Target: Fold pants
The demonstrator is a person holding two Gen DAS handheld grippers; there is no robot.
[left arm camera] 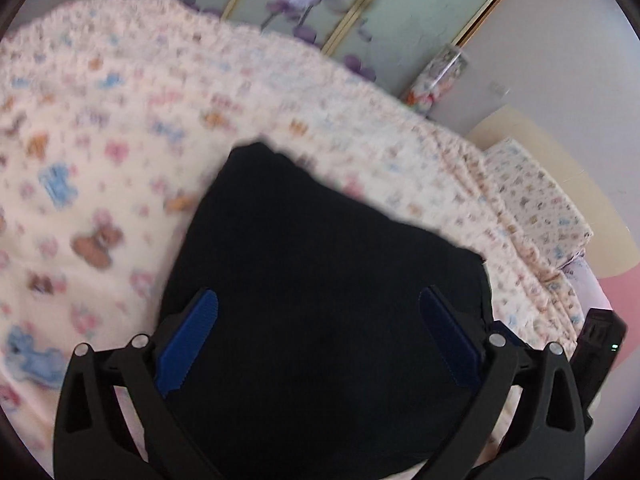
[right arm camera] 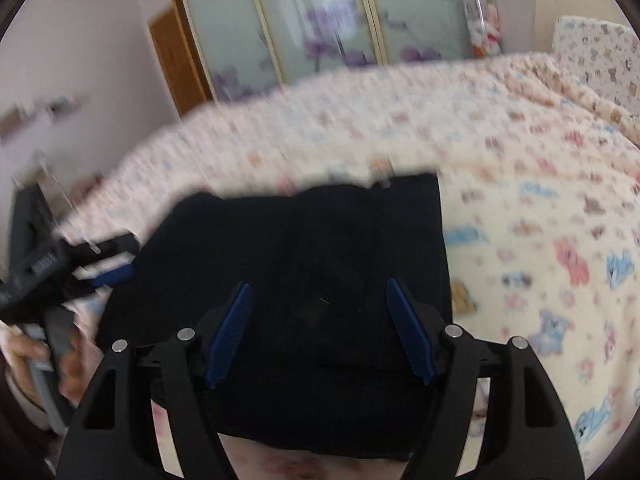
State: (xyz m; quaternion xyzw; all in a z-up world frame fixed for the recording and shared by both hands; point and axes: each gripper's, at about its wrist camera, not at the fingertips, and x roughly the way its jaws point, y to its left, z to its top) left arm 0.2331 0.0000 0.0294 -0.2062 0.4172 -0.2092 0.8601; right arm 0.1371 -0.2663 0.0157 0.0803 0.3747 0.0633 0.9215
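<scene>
The black pants [left arm camera: 320,280] lie folded into a compact block on the bed, also in the right wrist view [right arm camera: 312,256]. My left gripper [left arm camera: 318,300] is open, its blue pads spread wide above the near part of the pants, holding nothing. My right gripper [right arm camera: 318,292] is open too, hovering over the pants with empty jaws. The left gripper also shows in the right wrist view [right arm camera: 100,268] at the pants' left edge, held by a hand [right arm camera: 28,356].
The bed is covered by a cream sheet with a cartoon bear print [left arm camera: 100,140]. A matching pillow [left arm camera: 532,196] lies at the head. Sliding wardrobe doors with purple flowers [right arm camera: 320,20] stand beyond the bed. Both views are motion-blurred.
</scene>
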